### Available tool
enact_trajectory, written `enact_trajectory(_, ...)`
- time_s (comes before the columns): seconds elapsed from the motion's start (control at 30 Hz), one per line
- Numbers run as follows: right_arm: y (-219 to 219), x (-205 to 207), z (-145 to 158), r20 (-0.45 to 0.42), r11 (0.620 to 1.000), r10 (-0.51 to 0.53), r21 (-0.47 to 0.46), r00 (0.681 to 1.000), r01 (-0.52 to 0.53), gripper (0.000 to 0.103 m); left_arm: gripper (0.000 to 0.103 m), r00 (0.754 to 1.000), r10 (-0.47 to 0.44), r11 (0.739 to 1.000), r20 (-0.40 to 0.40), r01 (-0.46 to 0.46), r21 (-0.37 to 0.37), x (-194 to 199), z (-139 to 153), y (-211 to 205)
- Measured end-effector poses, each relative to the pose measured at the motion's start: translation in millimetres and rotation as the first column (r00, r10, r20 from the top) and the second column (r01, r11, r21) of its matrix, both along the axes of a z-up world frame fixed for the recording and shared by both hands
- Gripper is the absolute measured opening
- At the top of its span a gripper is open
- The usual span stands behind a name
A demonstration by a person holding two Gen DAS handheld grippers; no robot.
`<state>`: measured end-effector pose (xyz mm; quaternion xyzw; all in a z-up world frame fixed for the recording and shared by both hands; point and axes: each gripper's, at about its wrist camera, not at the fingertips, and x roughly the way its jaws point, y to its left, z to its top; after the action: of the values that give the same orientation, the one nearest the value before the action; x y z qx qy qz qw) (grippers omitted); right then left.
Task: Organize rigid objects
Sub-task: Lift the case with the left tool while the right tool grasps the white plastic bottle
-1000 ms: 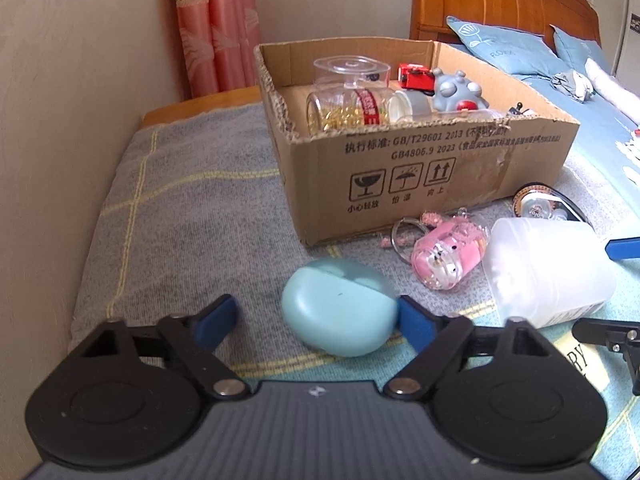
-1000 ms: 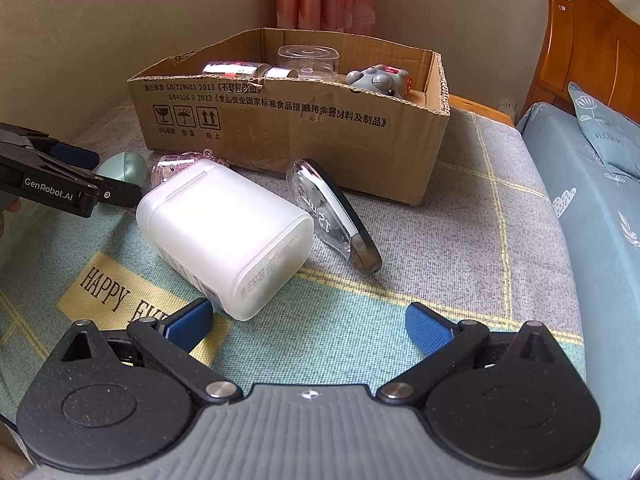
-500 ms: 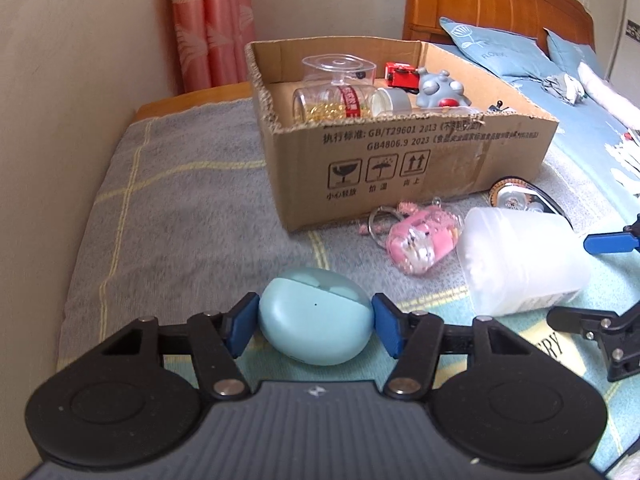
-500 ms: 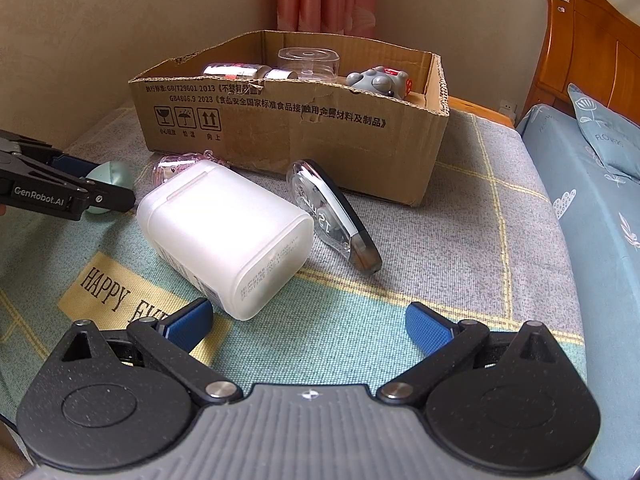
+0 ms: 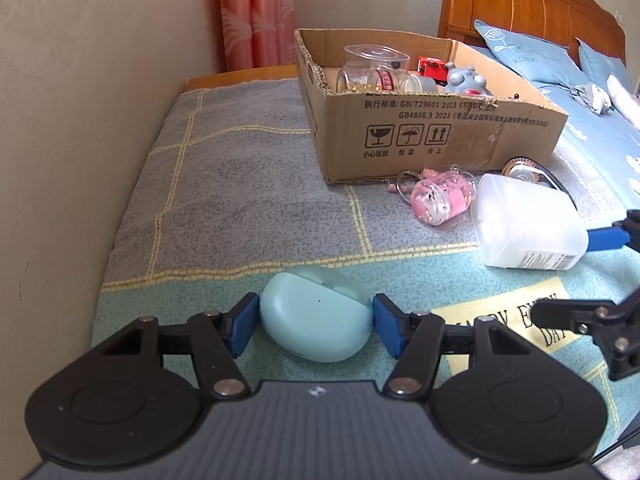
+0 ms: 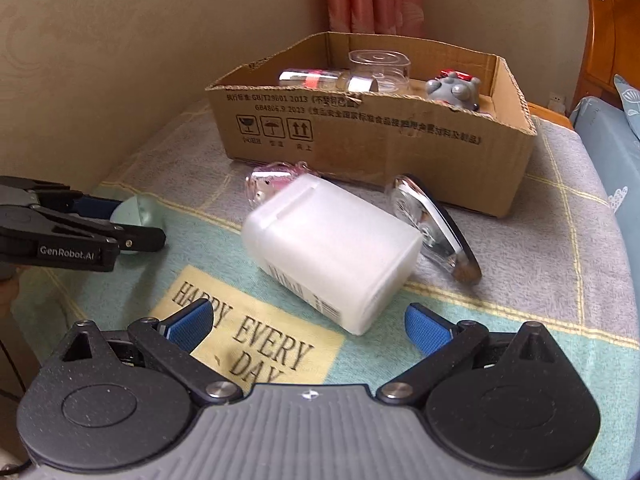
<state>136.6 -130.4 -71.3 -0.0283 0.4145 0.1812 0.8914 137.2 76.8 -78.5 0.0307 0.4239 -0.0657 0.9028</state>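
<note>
1. Left gripper [image 5: 314, 322] is clamping the teal case [image 5: 316, 316] on the blanket [image 5: 248, 184].
2. Right gripper [image 6: 310, 326] is hanging open near the one white jar [image 6: 332, 250].
3. Only the left view is showing the case whole; the one box [image 6: 360, 136] is sitting beyond.

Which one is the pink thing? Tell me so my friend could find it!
Find the cardboard box on the blanket. Just in front of it, beside the lying white bottle, sits the pink keychain charm. It is the only pink, see-through thing, with a metal ring.
</note>
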Motion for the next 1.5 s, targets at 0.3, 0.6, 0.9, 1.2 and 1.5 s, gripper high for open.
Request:
enact_trajectory(0.3, 22.0, 32.3, 2.5, -0.005, 0.998, -0.009, -0.055, 1.000, 0.009, 0.103, 0.077, 0.999, 0.005, 1.000, 0.041, -0.004, -0.029, -6.4, 11.3, 12.1)
enact_trajectory(0.6, 29.1, 51.0, 1.4, 0.011, 0.990, -0.083, -0.115, 0.996, 0.084, 0.103, 0.078, 0.999, -0.015, 0.999, 0.042, 0.017, -0.046, -5.5, 10.2, 13.0)
enact_trajectory(0.9, 11.1, 45.1, -4.3, -0.026, 0.987, -0.115, -0.113, 0.993, 0.112, 0.103, 0.079, 0.994, -0.105, 0.994, 0.010, 0.105, -0.041, -2.7, -1.6, 3.0)
enact_trajectory(1.2, 23.3, 51.5, -1.0, -0.014, 0.992, -0.078, -0.103, 0.997, 0.076, 0.103, 0.080, 0.987, -0.160, 0.987, 0.006, 0.160, 0.012, 0.6, -6.0, -3.1)
enact_trajectory(1.5, 31.4, 58.2, -1.1, -0.004, 0.989, -0.052, -0.142, 0.999, 0.051, 0.094, 0.075, 0.981, -0.193, 0.981, 0.007, 0.193, 0.016, 2.6, -5.6, -3.9)
